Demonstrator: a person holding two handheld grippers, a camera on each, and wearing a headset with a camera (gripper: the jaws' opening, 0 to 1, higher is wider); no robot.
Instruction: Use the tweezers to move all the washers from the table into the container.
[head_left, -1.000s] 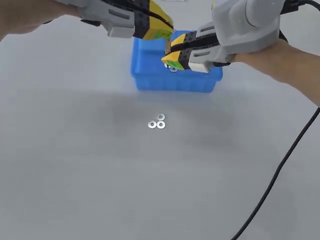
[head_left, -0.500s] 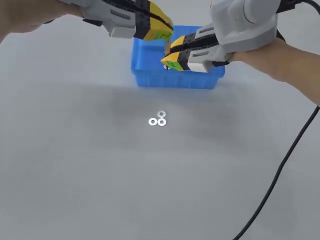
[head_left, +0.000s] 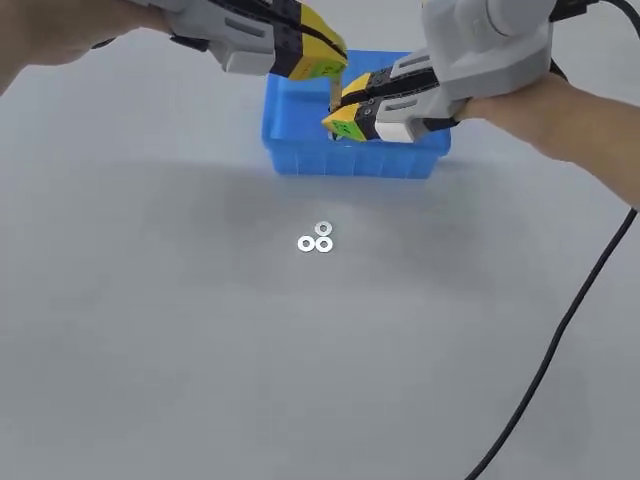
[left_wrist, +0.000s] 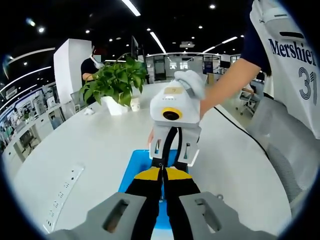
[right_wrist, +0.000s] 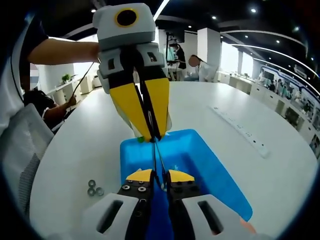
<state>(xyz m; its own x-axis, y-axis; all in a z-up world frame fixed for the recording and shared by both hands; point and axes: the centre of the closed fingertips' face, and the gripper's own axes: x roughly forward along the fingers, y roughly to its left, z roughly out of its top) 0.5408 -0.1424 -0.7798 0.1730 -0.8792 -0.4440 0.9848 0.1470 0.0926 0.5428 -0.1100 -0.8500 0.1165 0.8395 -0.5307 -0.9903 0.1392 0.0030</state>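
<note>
Task status: incomplete. Three washers (head_left: 316, 240) lie in a tight cluster on the counter (head_left: 150, 350), touching or nearly touching one another, on the near side of the blue container (head_left: 350, 165) and apart from its near wall. Both grippers hang over the container and hide most of its floor, so the number of washers already inside cannot be read. The right gripper (right_wrist: 160, 176) has its jaws drawn close together with the thin tweezers (right_wrist: 155, 155) running out between them; the jaws appear to be clamped on the tweezers. The left gripper (right_wrist: 151, 136) faces it from the far side with its yellow jaws closed together, tip meeting the far end of the tweezers; whether it pinches them cannot be told. No washer is discernible at the tweezer tips. Judgement: at least three transfers are outstanding, each requiring a pick at the cluster and a release over the container. Clearances: the counter around the washers is bare to the left, right and near side, giving free approach from above and from those directions. The container's near wall is the one raised edge between the cluster and the drop point; the tweezers must clear its rim. A dark cable (head_left: 560, 330) crosses the near right of the counter, well apart from the washers.
</note>
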